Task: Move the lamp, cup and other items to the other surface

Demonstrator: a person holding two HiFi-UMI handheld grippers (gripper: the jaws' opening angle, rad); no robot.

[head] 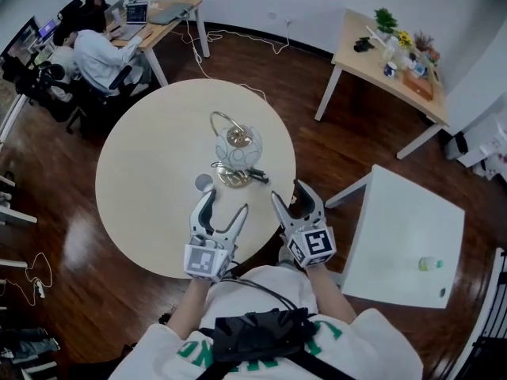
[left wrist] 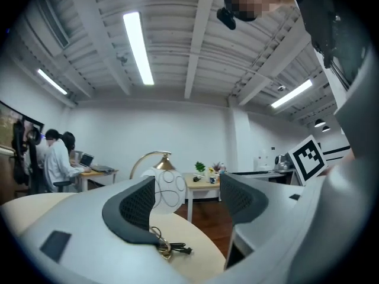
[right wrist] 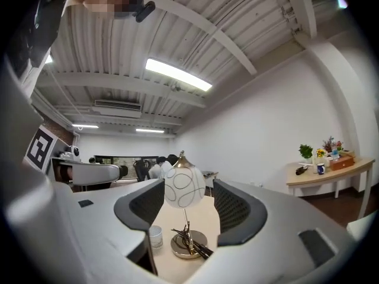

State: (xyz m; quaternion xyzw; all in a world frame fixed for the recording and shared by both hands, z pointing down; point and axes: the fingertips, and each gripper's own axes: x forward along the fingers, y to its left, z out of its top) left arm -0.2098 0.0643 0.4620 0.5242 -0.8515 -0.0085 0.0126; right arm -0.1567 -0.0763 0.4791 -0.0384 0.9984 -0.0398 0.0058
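Far left: two people sit at a desk, well apart from the work.
Round table: it bears the lamp, cup and a dark cord, all near its middle.
Cup: small, white and upright, just left of the lamp's base. It lies straight ahead of the left gripper, the nearer tool.
Left gripper: jaws apart and empty, it hovers over the table's near edge, pointing level across it.
Lamp: it stands upright ahead of both grippers, long axis vertical. A globe sits on a thin stem under a gold arch.
Cord: it lies against the base on the right and looks likely to drag or snag if the lamp is lifted.
Right gripper: jaws apart, holding nothing. Its own view frames the stem between the jaws, but the lamp stands beyond them, so a short reach forward seems needed.
White table: to the right across a gap of floor, this is probably the other surface. It is bare but for a bottle near its far corner.
Far desk: top right, crowded with plants and out of the way.
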